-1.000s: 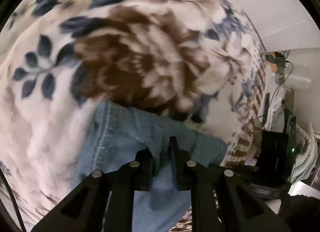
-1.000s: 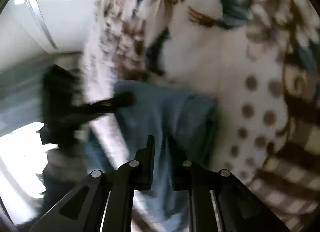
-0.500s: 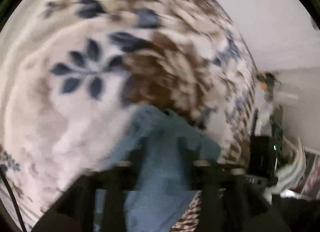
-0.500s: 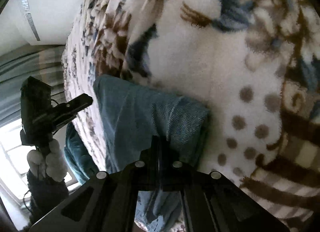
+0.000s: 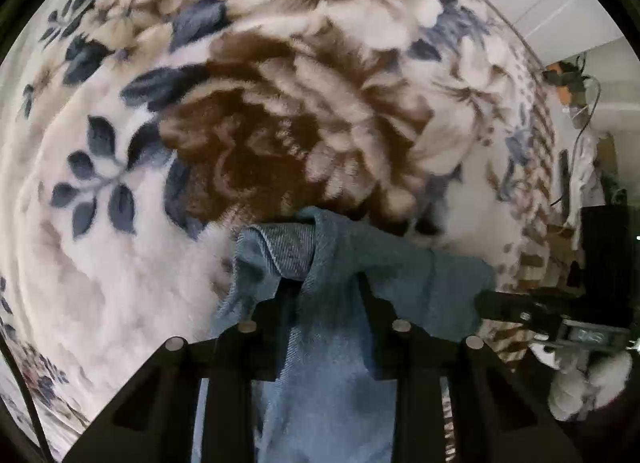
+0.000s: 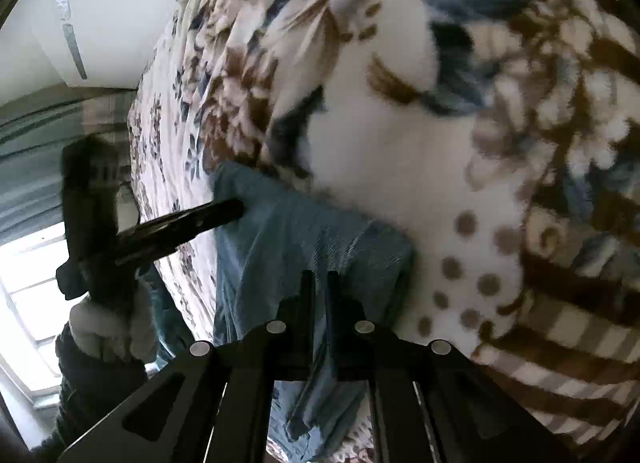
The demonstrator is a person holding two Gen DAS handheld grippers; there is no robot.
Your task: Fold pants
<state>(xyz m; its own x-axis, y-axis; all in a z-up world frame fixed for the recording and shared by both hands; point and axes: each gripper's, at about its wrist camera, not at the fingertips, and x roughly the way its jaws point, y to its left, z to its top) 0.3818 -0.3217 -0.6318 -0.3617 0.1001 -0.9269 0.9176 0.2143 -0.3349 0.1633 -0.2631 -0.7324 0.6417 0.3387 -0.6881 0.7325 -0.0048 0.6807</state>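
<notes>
Both grippers are being pointed downward. The left gripper (image 5: 324,283) is being held with jaws just closing around denim, and the right gripper (image 6: 318,283) with jaws nearly together, pinching fabric.

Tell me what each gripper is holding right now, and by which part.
Both hold the blue denim pants over the floral fleece blanket: the right gripper pinches a thin fold at their edge; the left gripper, jaws just narrowing, holds a bunched ridge.

Floral blanket (image 5: 280,123) bed; blue pants (image 5: 332,343) on it.
</notes>
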